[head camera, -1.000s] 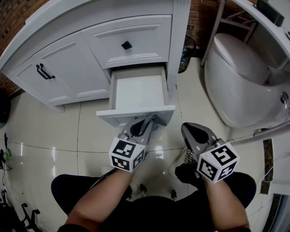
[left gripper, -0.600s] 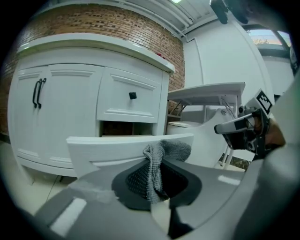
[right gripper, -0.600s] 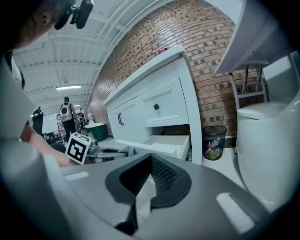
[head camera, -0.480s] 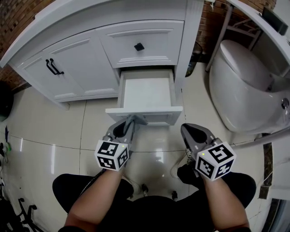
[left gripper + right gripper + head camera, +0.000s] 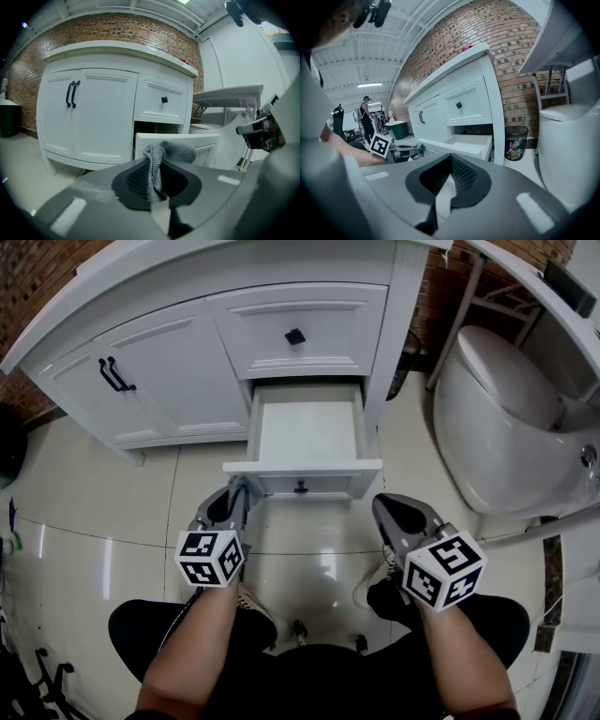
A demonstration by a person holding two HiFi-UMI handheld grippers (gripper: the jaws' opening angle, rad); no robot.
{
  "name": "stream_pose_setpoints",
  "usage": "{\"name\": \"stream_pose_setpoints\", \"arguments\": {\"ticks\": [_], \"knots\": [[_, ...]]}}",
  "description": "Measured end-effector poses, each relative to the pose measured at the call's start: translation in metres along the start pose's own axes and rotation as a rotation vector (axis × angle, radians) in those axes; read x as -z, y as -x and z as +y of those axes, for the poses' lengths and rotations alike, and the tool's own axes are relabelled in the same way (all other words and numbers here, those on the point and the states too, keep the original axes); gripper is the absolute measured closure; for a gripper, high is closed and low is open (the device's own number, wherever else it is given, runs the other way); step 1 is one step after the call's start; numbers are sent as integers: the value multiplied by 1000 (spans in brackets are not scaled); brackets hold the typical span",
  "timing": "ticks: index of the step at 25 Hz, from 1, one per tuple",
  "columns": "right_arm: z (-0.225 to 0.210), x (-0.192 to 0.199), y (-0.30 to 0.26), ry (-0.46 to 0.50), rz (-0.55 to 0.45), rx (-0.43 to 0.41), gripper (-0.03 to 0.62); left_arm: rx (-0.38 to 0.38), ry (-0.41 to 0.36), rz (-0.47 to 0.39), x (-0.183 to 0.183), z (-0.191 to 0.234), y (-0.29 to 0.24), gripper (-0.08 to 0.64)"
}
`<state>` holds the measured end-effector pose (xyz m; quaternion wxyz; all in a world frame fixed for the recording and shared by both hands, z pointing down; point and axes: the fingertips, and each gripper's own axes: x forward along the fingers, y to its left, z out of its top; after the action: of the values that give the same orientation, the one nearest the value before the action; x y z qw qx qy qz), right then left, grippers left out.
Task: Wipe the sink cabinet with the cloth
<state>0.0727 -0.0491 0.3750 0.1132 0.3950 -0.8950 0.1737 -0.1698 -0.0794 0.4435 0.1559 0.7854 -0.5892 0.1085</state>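
left gripper view shows the left gripper (image 5: 236,493) jaws clamped on the grey cloth (image 5: 153,161) at the open drawer (image 5: 337,481) front's left corner; right gripper (image 5: 386,508), jaws together and empty, near its right corner.

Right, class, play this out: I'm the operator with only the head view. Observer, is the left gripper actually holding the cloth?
Observer: Yes. In the left gripper view, the left gripper has its jaws shut on the grey cloth, which bunches out past the tips.
Operator: And the right gripper?
Observer: Its own view shows the jaws together with nothing between them.
Operator: Anyone nearby?
Observer: A person stands far off, past the far end of the sink cabinet. Only the right gripper view shows this.
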Motion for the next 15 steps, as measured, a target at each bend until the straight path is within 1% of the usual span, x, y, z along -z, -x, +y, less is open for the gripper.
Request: {"name": "stream_pose_setpoints", "arguments": {"ticks": [2,4,6,10,13,15], "knots": [[1,1,-1,1,2,-1,588,-1,3,-1,0,0,2,523],[1,0,0,0,-1,1,588,30,-9,-8,-4,-13,3,523],[0,-1,1,-3,-6,2,588,86,-41,-29,-14,-36,3,523],[-3,0,3,-9,-12,6,588,221,-140,-93,-48,-95,-1,523],[-8,1,5,-16,-14,13,588,323,-158,-121,-70,-142,-15,523],[-11,1,8,-24,-18,19,588,376,-163,-114,-80,-169,-29,523]]}}
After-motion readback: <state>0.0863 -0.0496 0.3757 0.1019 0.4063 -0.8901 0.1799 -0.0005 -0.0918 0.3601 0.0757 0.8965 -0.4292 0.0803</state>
